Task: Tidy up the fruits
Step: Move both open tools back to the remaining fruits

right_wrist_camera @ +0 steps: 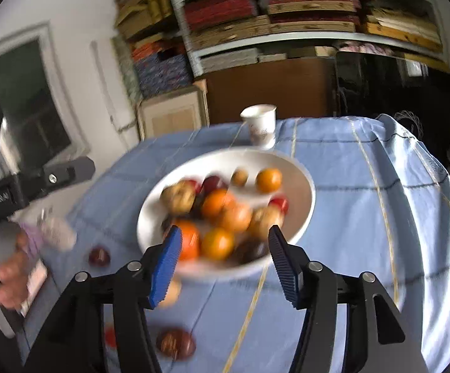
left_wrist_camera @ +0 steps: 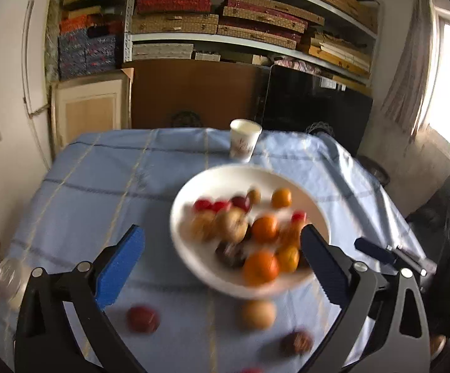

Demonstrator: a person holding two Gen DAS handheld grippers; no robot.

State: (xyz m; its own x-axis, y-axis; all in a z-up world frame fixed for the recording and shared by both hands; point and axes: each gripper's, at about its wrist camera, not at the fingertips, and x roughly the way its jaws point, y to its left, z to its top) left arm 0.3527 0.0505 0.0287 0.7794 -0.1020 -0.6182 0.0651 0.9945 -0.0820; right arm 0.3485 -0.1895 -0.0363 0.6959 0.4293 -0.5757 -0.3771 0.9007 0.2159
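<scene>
A white bowl (left_wrist_camera: 221,180) full of oranges, red and brown fruits sits on the blue checked tablecloth; it also shows in the right wrist view (right_wrist_camera: 299,180). Loose fruits lie in front of it: a red apple (left_wrist_camera: 143,318), a tan round fruit (left_wrist_camera: 258,314) and a dark brownish fruit (left_wrist_camera: 296,342). The right wrist view shows a dark red fruit (right_wrist_camera: 99,256) and a brown-red fruit (right_wrist_camera: 175,343). My left gripper (left_wrist_camera: 221,267) is open and empty above the bowl's near rim. My right gripper (right_wrist_camera: 225,264) is open and empty over the bowl's near edge. Both views are motion-blurred.
A white paper cup (left_wrist_camera: 245,140) stands behind the bowl, also in the right wrist view (right_wrist_camera: 260,127). A clear jar (left_wrist_camera: 8,279) sits at the table's left edge. The person's hand (right_wrist_camera: 10,276) holds the left gripper. Shelves of boxes and a dark cabinet stand behind the table.
</scene>
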